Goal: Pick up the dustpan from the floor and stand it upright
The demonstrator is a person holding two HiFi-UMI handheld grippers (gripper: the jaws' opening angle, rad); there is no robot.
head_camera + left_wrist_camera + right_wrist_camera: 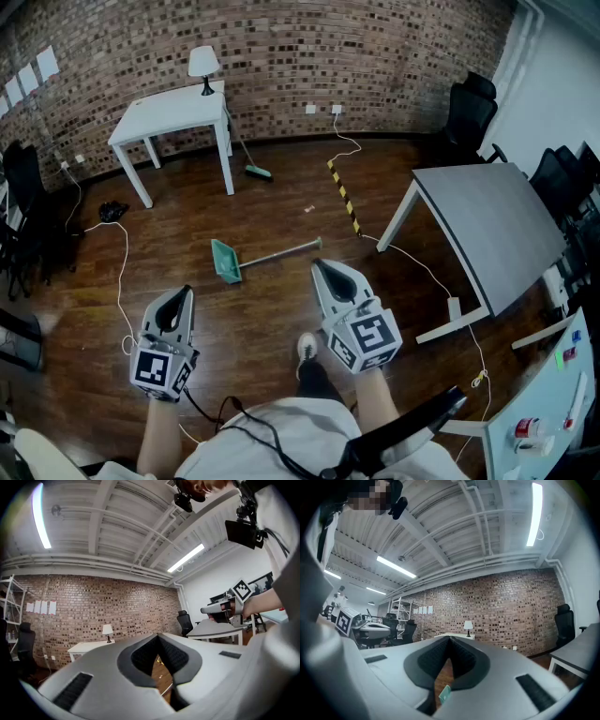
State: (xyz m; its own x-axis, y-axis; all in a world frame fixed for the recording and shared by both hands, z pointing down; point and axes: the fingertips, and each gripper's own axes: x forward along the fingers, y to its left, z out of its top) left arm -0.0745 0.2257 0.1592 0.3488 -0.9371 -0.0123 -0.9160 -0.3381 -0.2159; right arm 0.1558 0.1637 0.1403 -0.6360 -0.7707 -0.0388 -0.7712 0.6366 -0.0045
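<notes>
A teal dustpan [225, 260] with a long grey handle [281, 252] lies flat on the wooden floor in the head view, ahead of both grippers. My left gripper [181, 292] is held level at lower left, jaws shut, nothing between them. My right gripper [319, 267] is held level at lower centre, also shut and empty; its tip is near the handle's right end in that view but well above the floor. In the right gripper view, a bit of the teal dustpan [444, 694] shows through the gap below the shut jaws [449, 639]. The left gripper view shows its shut jaws [158, 637].
A white table [173, 117] with a lamp [203, 66] stands by the brick wall, a broom [249, 161] leaning at it. A grey table [492, 230] is at right. Cables [122, 272] and a yellow-black strip [343, 197] run over the floor. Office chairs [471, 112] stand at the edges.
</notes>
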